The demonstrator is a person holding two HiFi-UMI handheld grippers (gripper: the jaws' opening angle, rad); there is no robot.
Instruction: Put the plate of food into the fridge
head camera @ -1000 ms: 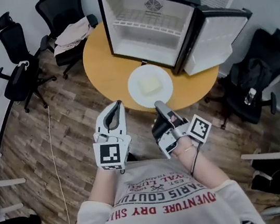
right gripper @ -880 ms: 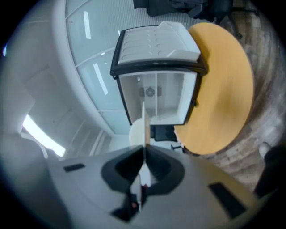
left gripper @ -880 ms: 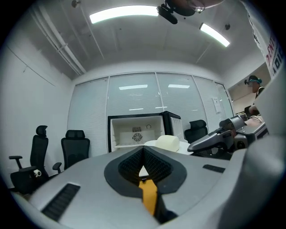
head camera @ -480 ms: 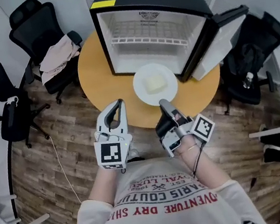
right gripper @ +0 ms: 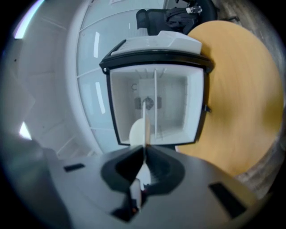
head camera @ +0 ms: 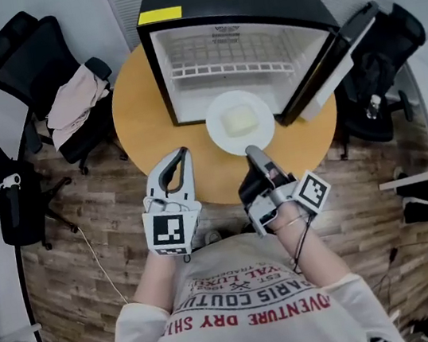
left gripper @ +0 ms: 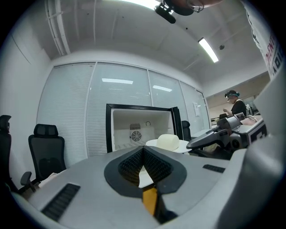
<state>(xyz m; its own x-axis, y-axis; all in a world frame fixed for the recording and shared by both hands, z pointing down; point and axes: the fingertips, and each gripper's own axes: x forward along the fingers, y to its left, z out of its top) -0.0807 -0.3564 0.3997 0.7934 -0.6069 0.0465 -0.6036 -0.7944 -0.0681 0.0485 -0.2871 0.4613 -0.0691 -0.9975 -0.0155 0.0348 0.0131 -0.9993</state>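
A white plate (head camera: 223,137) carrying a pale block of food (head camera: 239,121) hangs over the round table, its far edge overlapping the open fridge (head camera: 235,2) mouth. My right gripper (head camera: 252,151) is shut on the plate's near rim. In the right gripper view the plate (right gripper: 136,132) shows edge-on, running into the closed jaws (right gripper: 145,147), with the fridge (right gripper: 178,107) interior straight ahead. My left gripper (head camera: 182,155) is held left of the plate, shut and holding nothing. The left gripper view (left gripper: 143,150) shows the plate (left gripper: 152,143) and food (left gripper: 170,142) just ahead to its right.
The fridge door (head camera: 333,59) swings open to the right. A wire shelf (head camera: 221,64) crosses the fridge's upper part. The wooden table (head camera: 140,113) has bare room at left. Black office chairs stand left (head camera: 44,64), one with cloth (head camera: 74,100), and right (head camera: 378,60).
The right gripper has carried the plate forward, from the table in front of the fridge to overlapping its opening. The left gripper has kept pace beside it, still shut.
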